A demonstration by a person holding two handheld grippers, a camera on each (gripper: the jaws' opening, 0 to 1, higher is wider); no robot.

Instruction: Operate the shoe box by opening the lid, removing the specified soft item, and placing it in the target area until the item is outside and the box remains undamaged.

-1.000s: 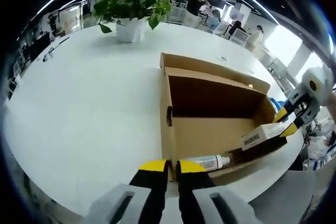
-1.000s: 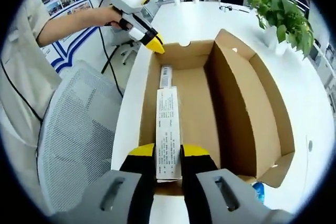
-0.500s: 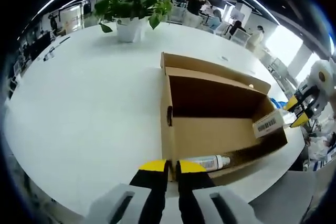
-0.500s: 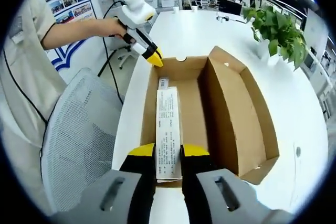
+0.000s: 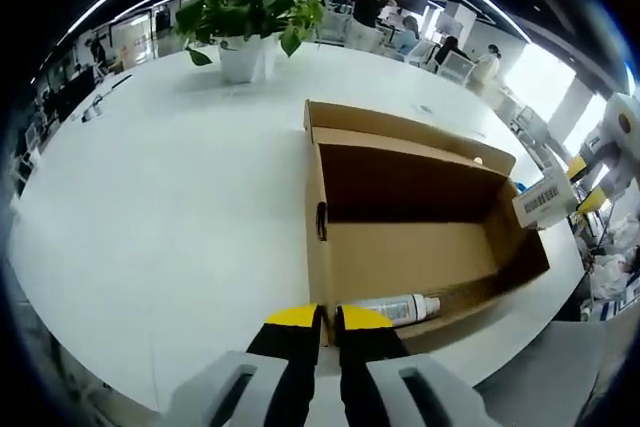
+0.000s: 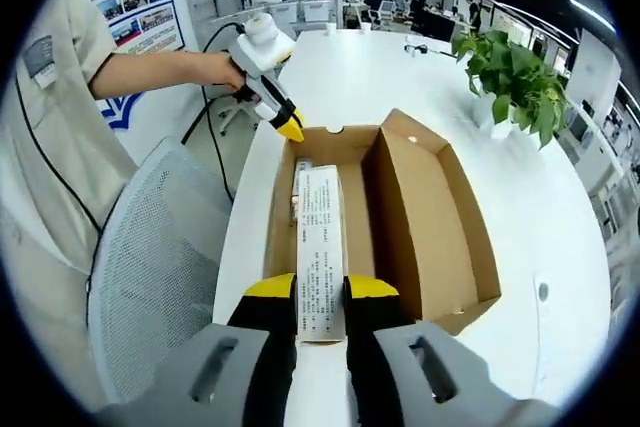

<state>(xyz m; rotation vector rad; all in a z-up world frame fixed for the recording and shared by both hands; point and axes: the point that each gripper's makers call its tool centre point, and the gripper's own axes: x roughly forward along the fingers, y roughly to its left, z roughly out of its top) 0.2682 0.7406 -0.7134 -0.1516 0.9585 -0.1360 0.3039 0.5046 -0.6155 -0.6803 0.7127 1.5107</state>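
The shoe box point(image 5: 420, 237) lay open on the white table point(image 5: 170, 197), its lid folded back on the far side. In the left gripper view, the left gripper point(image 5: 318, 319) was pressed together on the box's near wall, and a white bottle point(image 5: 395, 307) was seen lying inside just beside that wall. In the right gripper view, the right gripper point(image 6: 320, 292) was clamped on a long white carton point(image 6: 320, 247), which was held up over the box interior. A potted plant point(image 5: 250, 22) stood well apart at the far end of the table, and a mesh chair point(image 6: 150, 277) was beside the table's left edge.
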